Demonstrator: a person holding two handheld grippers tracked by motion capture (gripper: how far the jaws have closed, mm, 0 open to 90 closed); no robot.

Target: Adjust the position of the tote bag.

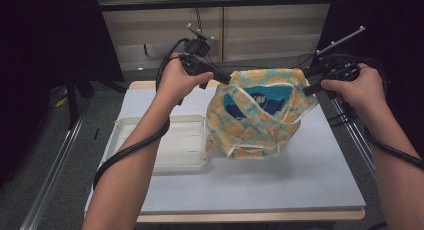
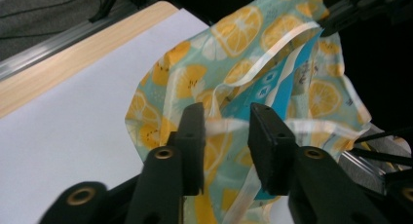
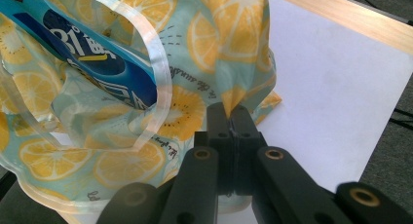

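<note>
Clearly soft and light, the lemon-print bag [image 1: 257, 115] sags between both hand-held grippers; right hand-held gripper [image 3: 234, 118] clamps its rim, left hand-held gripper [image 2: 225, 129] gapes around a handle.

Even overhead light brightens the white bench [image 1: 310, 160] while the surroundings fall into deep black, shadows stay soft, and both gripper views are slightly soft, with the nearest tongs [image 2: 226, 136] blurred at the bottom edge.

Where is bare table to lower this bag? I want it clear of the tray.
Bare table lies right of and in front of the lemon-print bag. The white tray crowds the left, touching distance from the bag's lower edge.
</note>
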